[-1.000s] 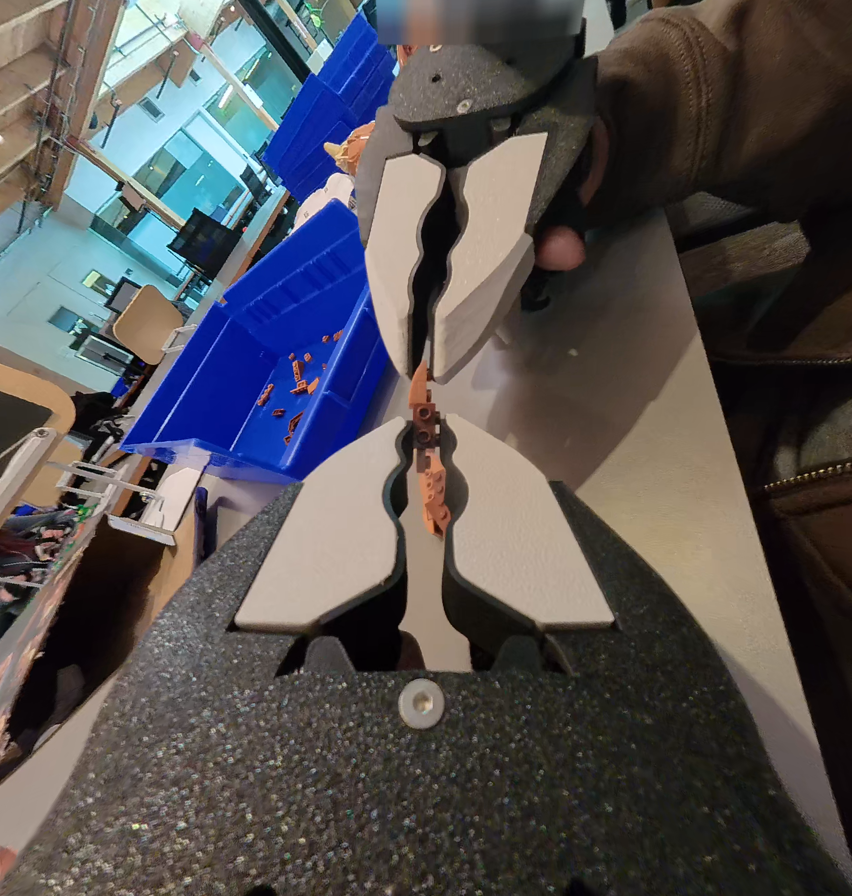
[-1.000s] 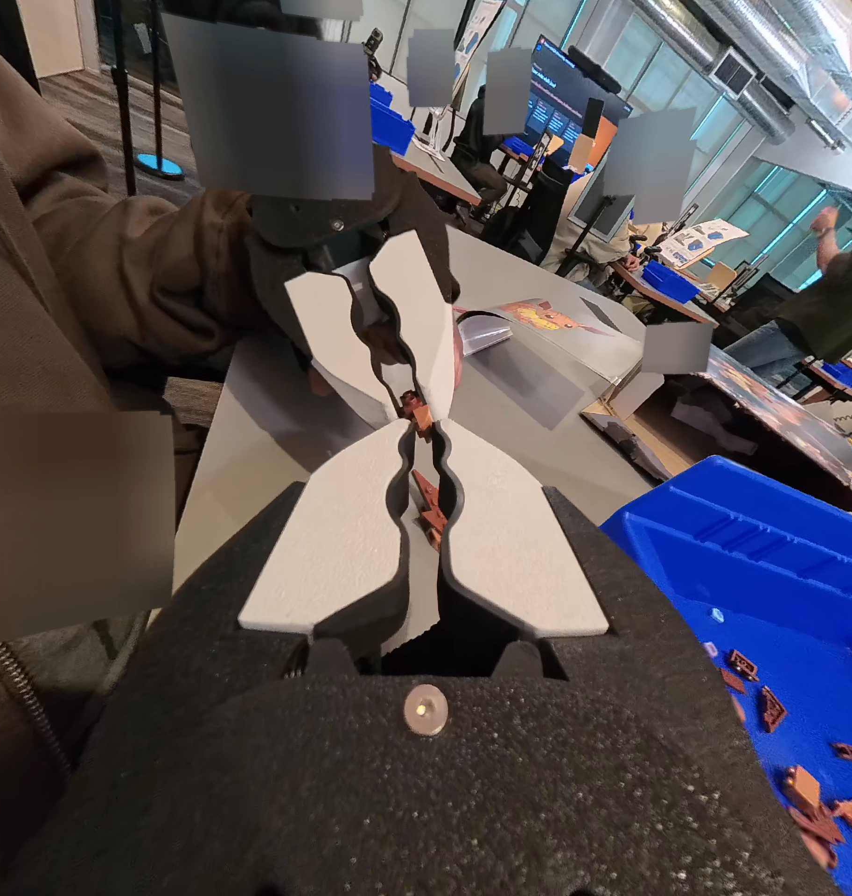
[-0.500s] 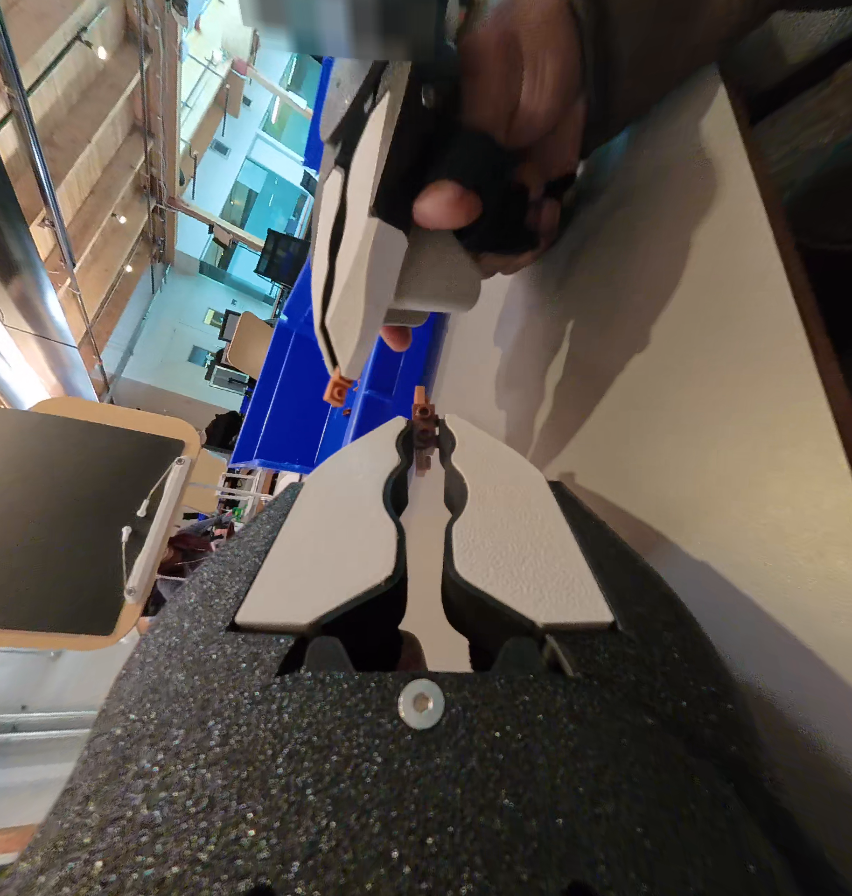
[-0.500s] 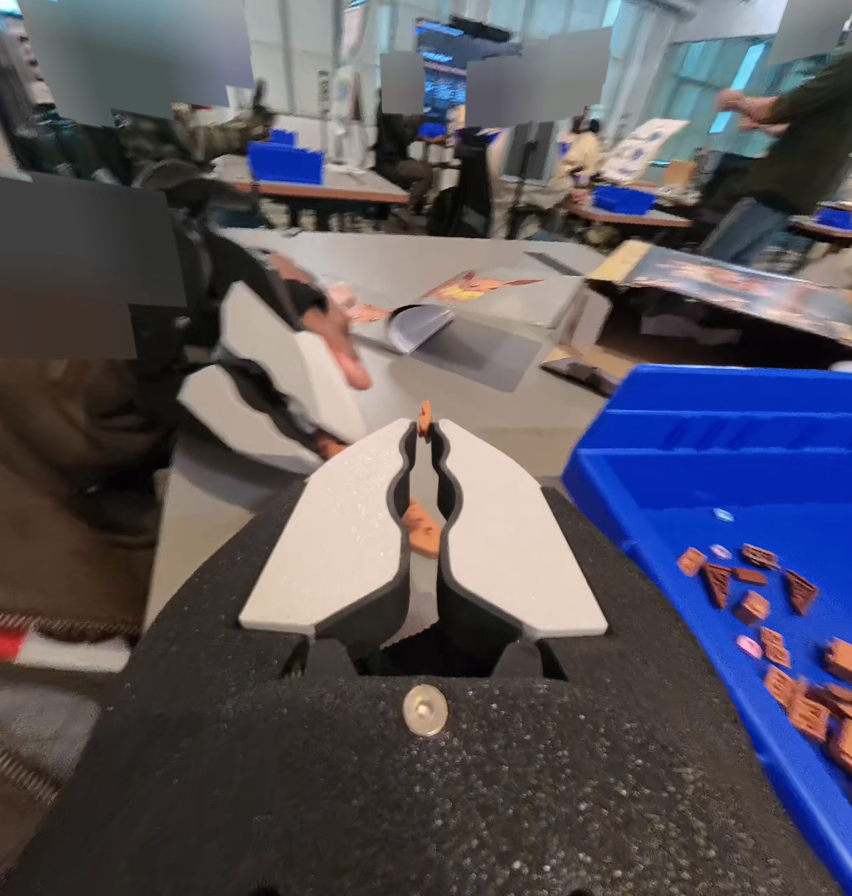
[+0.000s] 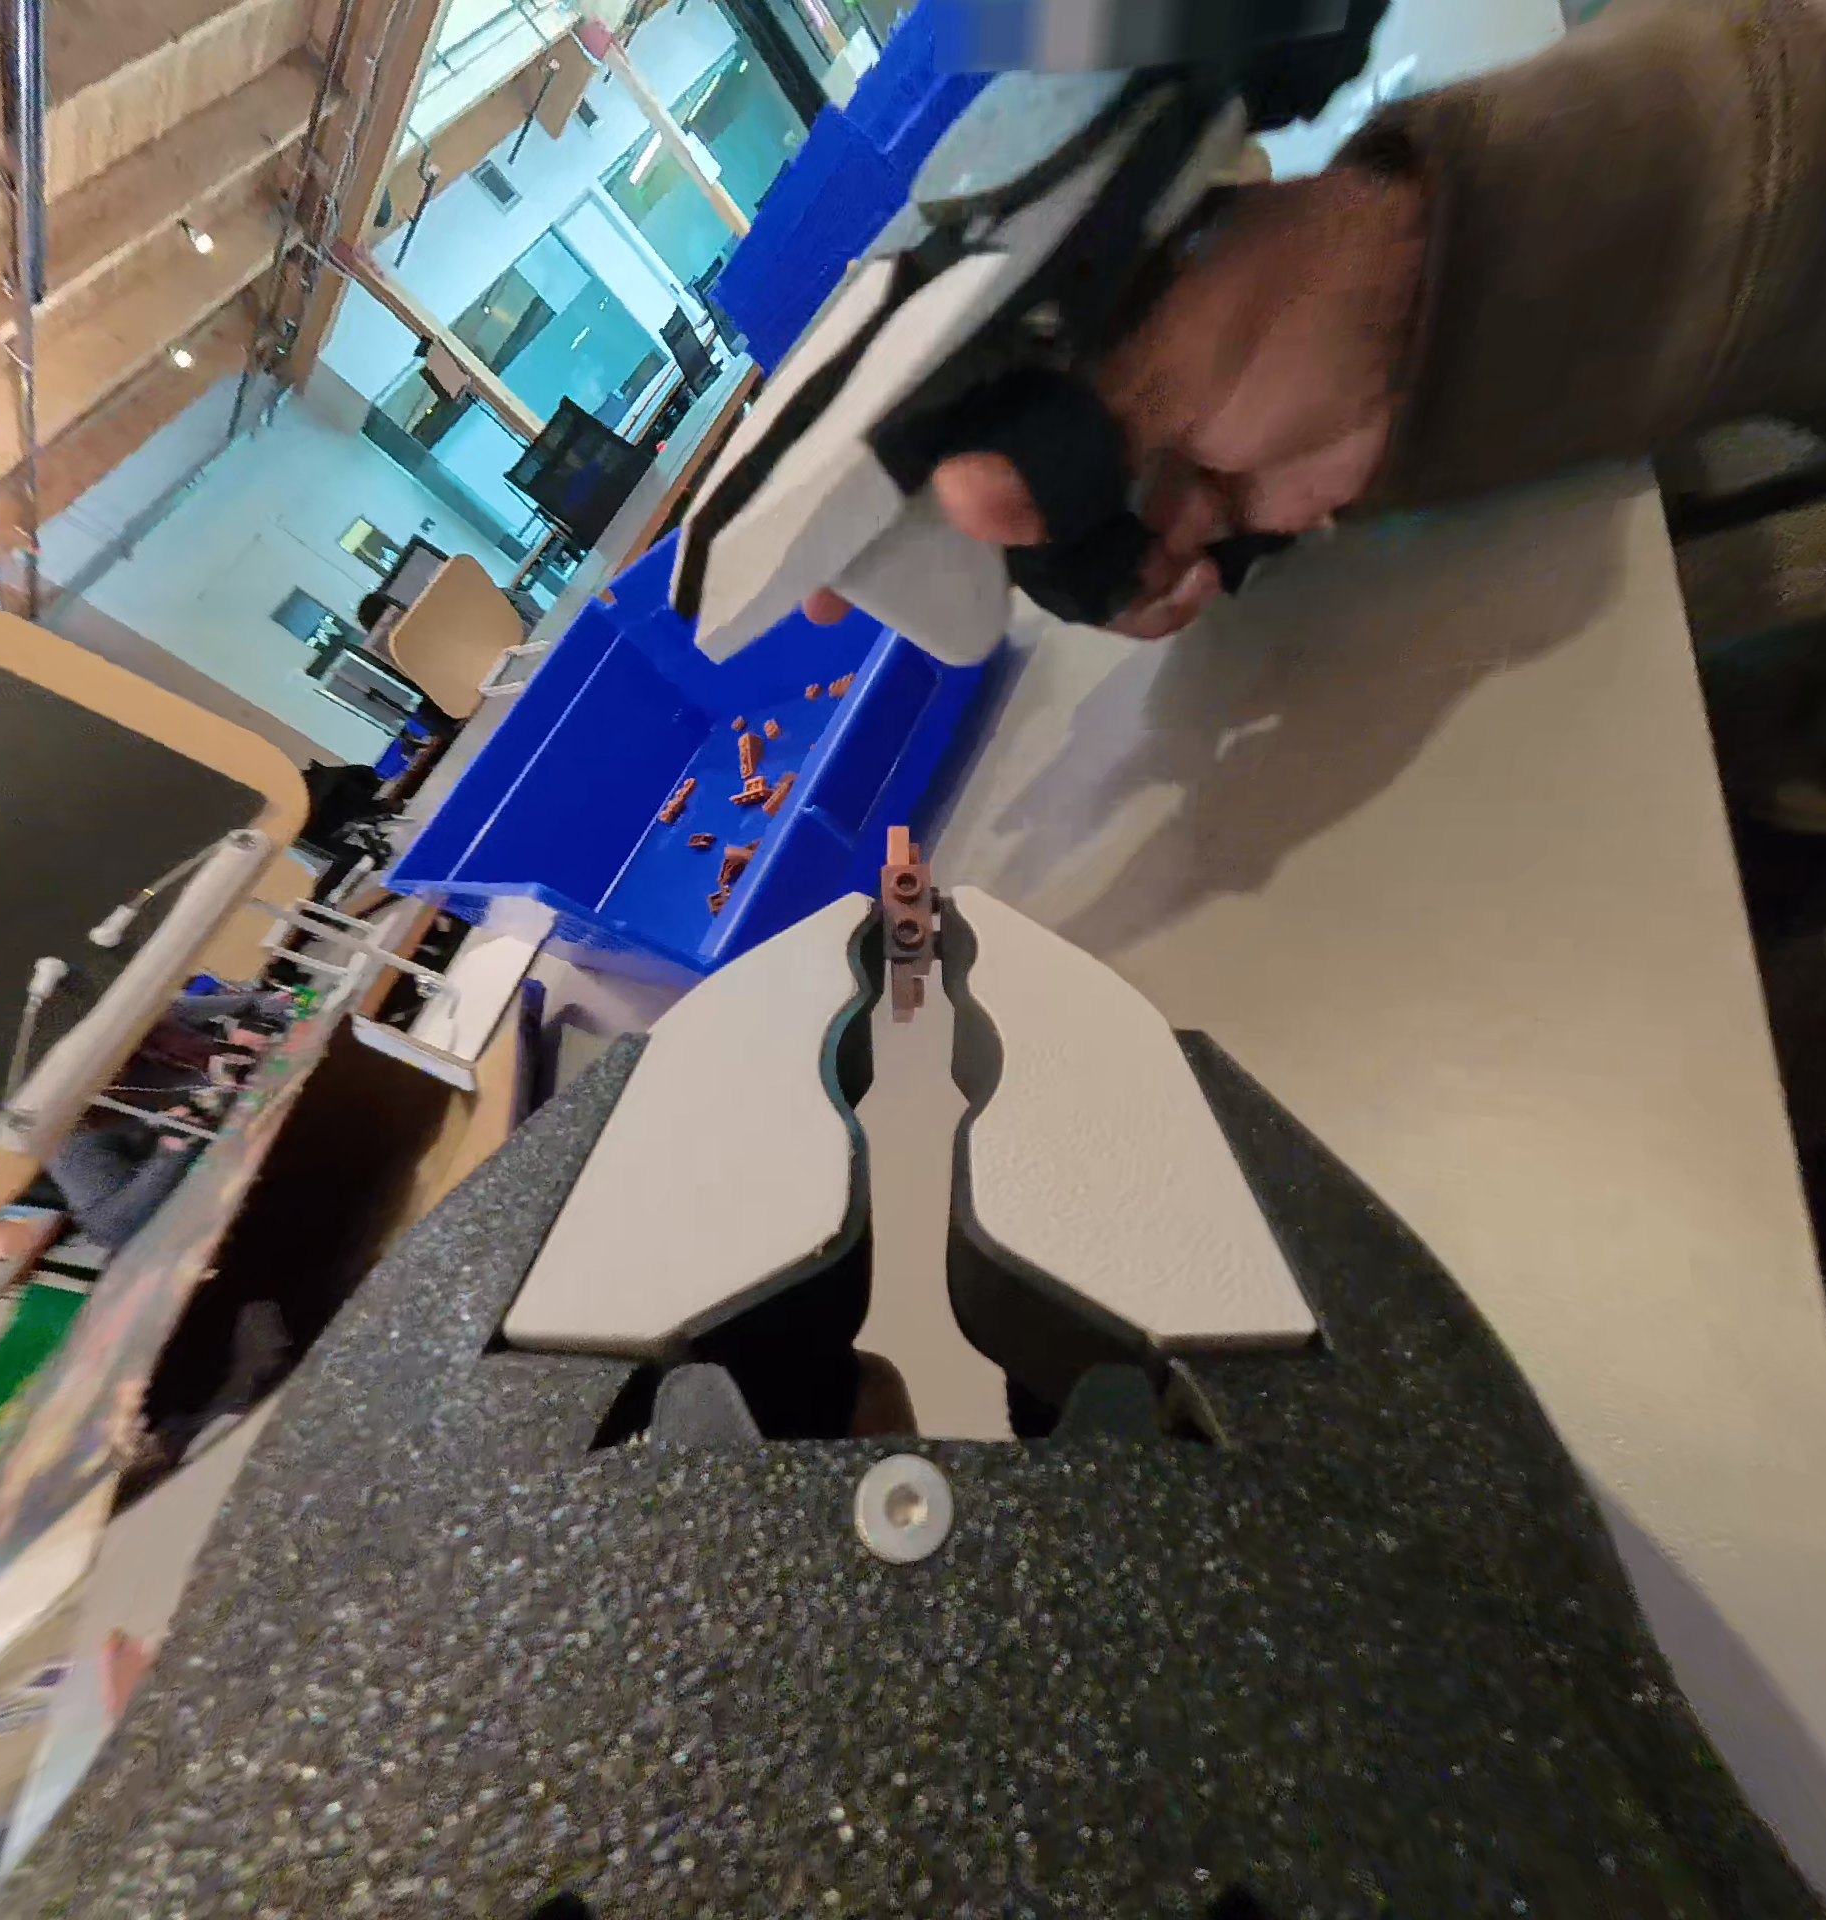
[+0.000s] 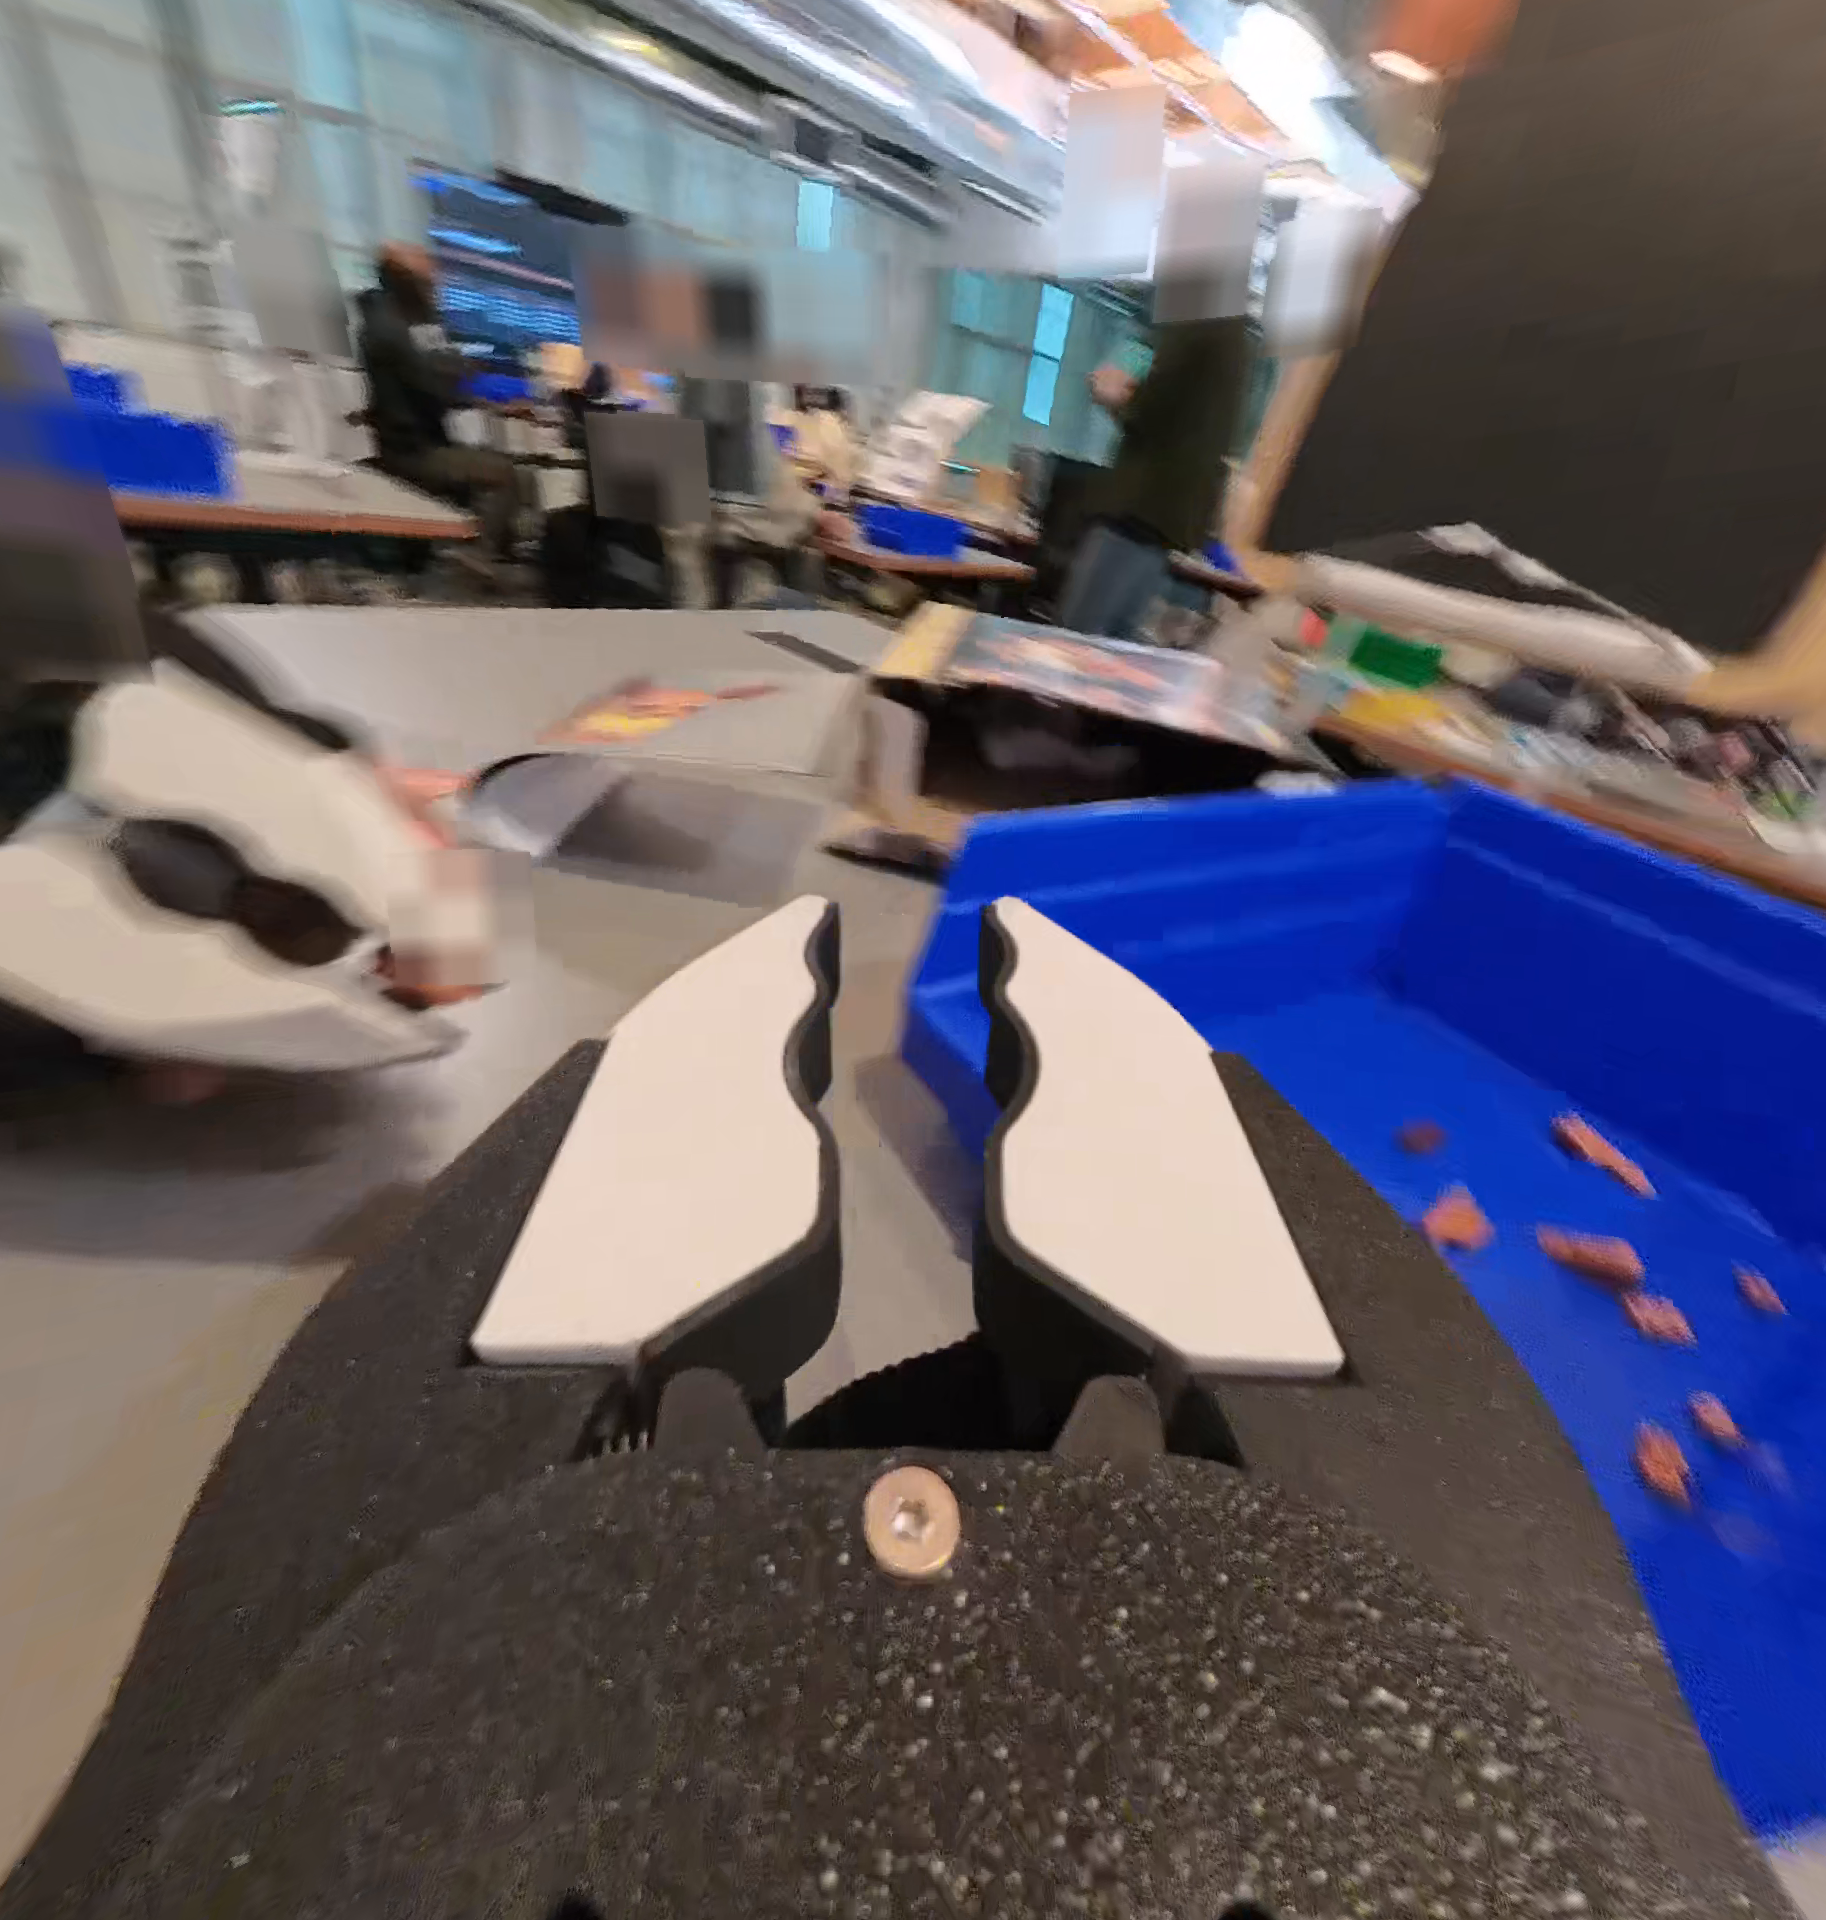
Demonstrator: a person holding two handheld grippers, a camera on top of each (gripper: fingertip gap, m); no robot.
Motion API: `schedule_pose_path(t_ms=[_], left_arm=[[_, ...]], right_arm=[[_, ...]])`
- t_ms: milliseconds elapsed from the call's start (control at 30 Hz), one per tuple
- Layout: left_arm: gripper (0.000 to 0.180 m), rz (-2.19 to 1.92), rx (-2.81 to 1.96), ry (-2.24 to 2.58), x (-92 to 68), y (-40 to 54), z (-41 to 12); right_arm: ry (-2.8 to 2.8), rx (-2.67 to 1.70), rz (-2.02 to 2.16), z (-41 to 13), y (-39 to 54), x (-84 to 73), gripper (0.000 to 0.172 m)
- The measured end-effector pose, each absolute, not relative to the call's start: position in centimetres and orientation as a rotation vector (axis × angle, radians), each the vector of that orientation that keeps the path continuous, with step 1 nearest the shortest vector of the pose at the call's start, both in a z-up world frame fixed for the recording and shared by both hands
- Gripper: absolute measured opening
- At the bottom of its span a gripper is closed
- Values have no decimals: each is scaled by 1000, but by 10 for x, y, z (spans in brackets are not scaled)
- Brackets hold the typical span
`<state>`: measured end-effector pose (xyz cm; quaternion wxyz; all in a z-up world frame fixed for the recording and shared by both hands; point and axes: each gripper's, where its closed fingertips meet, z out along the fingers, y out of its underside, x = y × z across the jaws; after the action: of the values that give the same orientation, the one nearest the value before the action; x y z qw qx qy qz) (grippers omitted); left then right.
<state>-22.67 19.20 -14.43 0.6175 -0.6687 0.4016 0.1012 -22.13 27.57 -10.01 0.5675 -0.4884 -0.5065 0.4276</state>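
Left gripper [image 5: 907, 914]: your fingertips are clenched on a small brown brick piece [image 5: 907, 925], at frame centre of the left wrist view; its long axis runs along the fingers and it pokes out past the tips.

Right gripper [image 6: 909, 914]: your jaws stand apart with nothing between them, over the near corner of the blue bin [image 6: 1179, 883].

Loose brown pieces [image 6: 1595, 1247]: scattered on the bin floor, lower right of your right gripper's tips.

Key relation: the bin lies upper left of your left gripper; your right gripper is the nearer one.

Grey table [image 5: 1408, 935]: under both.
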Motion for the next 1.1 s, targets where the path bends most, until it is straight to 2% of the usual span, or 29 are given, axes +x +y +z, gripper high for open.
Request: schedule_pose_path(t_ms=[133, 200, 700, 1100], left_arm=[[10, 114, -1536, 882, -225, 188, -138], [10, 81, -1530, 880, -223, 185, -136], [9, -120, -1520, 888, -213, 174, -132], [15, -332, -1530, 731, -219, 176, -123]], right_arm=[[-1515, -843, 1008, -113, 207, -229, 23], [-1568, -798, 1002, -119, 196, -230, 11], [-1656, -674, 1153, -119, 167, -219, 11], [-1568, -638, 1041, -110, 176, -222, 6]])
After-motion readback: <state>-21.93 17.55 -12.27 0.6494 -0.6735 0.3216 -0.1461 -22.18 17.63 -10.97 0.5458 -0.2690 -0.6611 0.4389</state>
